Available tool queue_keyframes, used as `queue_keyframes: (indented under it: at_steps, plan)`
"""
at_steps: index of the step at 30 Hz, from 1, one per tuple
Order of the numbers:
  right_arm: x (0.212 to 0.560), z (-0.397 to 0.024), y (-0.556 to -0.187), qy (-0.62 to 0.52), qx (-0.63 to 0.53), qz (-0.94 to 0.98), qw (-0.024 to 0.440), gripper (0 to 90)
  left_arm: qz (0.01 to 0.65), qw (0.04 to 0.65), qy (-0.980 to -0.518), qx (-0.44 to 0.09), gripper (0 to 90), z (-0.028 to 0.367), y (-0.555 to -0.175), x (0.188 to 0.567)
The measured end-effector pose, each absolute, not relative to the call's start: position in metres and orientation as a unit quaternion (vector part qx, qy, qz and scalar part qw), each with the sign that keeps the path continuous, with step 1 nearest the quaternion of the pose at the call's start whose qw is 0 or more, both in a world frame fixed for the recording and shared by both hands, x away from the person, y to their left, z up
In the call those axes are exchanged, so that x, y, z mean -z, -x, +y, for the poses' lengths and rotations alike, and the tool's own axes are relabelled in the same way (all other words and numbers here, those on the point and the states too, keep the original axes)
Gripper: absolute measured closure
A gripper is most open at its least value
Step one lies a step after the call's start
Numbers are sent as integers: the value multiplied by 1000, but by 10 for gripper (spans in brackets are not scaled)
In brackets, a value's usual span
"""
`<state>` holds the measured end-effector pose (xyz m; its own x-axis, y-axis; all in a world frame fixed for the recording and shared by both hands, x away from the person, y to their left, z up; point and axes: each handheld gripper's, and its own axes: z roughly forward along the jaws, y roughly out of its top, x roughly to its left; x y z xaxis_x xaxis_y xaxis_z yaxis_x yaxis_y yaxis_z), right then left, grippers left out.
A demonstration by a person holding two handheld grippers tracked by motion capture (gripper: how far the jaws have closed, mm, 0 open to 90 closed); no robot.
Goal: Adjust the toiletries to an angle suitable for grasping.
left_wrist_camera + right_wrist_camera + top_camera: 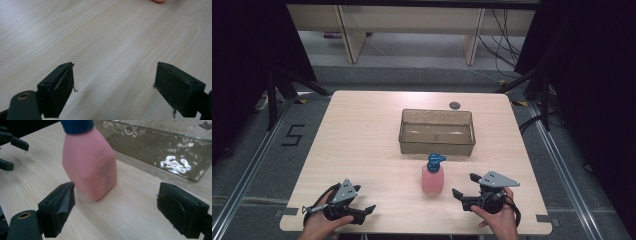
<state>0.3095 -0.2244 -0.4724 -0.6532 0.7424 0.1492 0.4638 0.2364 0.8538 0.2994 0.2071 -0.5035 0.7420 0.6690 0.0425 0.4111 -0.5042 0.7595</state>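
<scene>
One light wooden table (362, 150) carries everything here. Toward its far side sits one clear smoked-plastic bin (437, 145), with nothing visible inside. Just in front of that bin stands one pink pump bottle (433, 177) with a blue pump top (435, 162), upright and apart from the bin's near wall. In the right gripper view the bottle (91, 167) stands just ahead of the jaws with the bin (160, 152) behind it.

Two grippers are in hand near the table's front edge. The left gripper (362, 210) has its jaws spread wide over bare wood, holding nothing. The right gripper (464, 187) also stands wide and unloaded, pointed at the bottle but not touching it.

Judging by this, the work is barely begun: the bottle is ungrasped, and the reach, grip and any move into the bin all remain.
</scene>
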Motion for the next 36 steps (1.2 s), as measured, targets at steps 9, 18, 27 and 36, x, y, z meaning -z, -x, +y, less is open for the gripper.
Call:
queue_keyframes:
  at_steps: [9,18,27,36]
  plan:
    - [471,-222,-311,-374,-483,776,156,156,319,385,-850,-165,153,207,-299,504]
    - [466,-218,-310,-370,-493,773,152,156,321,384,-851,-160,153,207,-299,503]
    - [463,-213,-311,-363,-511,764,152,158,322,385,-850,-160,153,207,-299,504]
    - [463,-207,-314,-352,-510,770,149,163,322,385,-850,-160,154,207,-299,504]
